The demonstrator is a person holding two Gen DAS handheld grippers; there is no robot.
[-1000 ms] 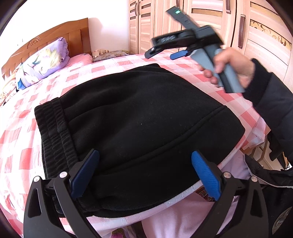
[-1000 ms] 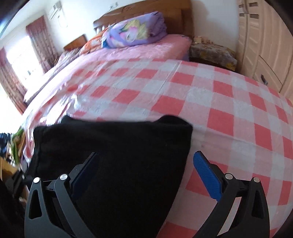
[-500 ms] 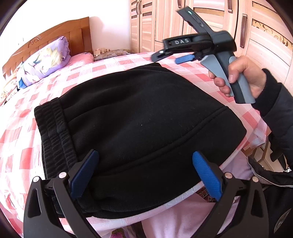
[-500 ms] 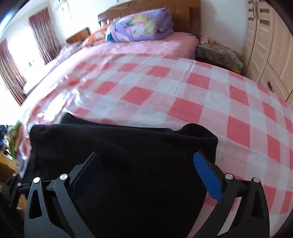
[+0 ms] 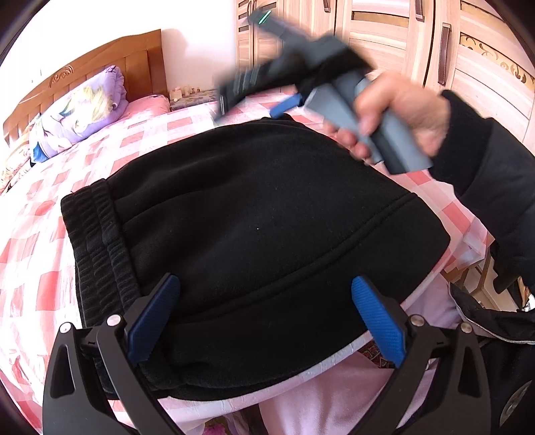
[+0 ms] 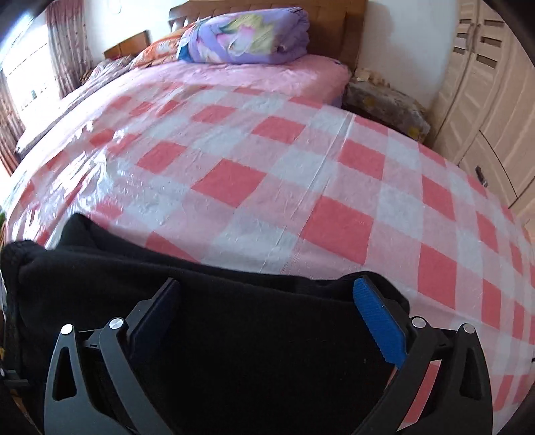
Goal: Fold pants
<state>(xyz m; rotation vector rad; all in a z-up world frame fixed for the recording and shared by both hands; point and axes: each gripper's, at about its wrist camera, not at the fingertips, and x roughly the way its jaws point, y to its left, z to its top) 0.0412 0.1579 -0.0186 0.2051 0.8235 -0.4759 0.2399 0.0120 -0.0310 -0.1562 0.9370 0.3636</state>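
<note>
Folded black pants [image 5: 254, 234] lie on the checked bed [image 6: 301, 174]. Left gripper [image 5: 264, 314] jaws gape wide above them; right gripper [image 6: 267, 314], blurred there, likewise spread, holding nothing.

A bed [image 6: 301, 174] under a pink checked plastic cover carries folded black pants [image 5: 254, 234] and a rolled purple quilt [image 6: 247, 36].

1. A bed [image 6: 267, 160] under a pink-and-white checked cover fills the room.
2. Wooden headboard [image 6: 334, 20] against a white wall [image 6: 401, 40].
3. Pale wardrobe [image 6: 485, 100] at right (louvred upper panels).
4. Curtains [image 6: 63, 50] beside what looks like a bright window.
</note>
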